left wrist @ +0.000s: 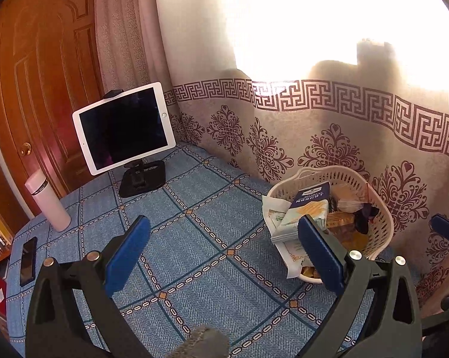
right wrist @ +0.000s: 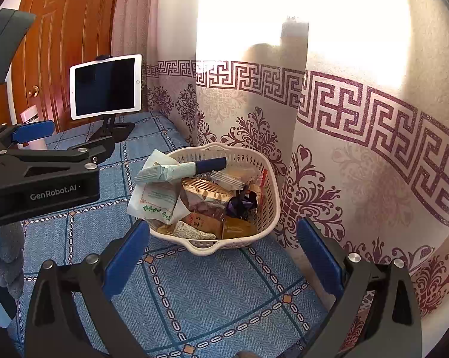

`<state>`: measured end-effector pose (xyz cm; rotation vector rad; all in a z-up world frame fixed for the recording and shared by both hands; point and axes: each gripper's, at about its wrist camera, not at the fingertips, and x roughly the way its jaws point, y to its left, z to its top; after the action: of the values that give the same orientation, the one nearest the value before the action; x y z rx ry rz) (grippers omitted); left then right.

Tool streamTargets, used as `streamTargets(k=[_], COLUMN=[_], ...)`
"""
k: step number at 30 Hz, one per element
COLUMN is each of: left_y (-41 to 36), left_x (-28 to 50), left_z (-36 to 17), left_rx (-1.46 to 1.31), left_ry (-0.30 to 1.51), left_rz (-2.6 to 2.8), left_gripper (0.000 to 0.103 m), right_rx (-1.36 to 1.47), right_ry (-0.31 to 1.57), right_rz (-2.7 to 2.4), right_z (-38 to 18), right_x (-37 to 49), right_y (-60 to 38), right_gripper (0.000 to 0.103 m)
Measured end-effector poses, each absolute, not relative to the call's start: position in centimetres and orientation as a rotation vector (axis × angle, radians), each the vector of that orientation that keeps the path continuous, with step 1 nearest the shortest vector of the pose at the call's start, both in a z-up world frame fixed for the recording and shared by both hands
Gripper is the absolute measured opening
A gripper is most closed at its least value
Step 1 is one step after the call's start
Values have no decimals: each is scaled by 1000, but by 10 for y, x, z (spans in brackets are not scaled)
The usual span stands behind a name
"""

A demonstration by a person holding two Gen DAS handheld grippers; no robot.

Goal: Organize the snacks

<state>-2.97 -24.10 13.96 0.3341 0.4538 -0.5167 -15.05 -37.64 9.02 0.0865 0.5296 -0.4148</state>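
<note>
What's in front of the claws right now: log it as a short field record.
surface: table with blue patterned cloth
basket: white perforated basket by the curtain, full of snack packets
top packet: blue and pale green packet lying across the basket's rim
left claw: open, holding nothing
right claw: open, holding nothing, pointed at the basket
other items: tablet on a stand, pink bottle, phone

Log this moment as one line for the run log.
left gripper: open, empty | right gripper: open, empty | snacks: in basket
</note>
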Motion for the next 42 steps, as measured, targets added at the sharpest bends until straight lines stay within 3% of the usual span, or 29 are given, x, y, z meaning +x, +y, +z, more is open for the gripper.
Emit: streamTargets(k=[42], left_y=[-259], left_x=[-38], left_z=[121], left_rx=[451], left_ry=[452], left_rz=[-526], left_gripper=[100], right_rx=[104], right_ry=[565], right_rz=[-434], right_z=[78], right_x=[-145], right_y=[-392], right_gripper=[98])
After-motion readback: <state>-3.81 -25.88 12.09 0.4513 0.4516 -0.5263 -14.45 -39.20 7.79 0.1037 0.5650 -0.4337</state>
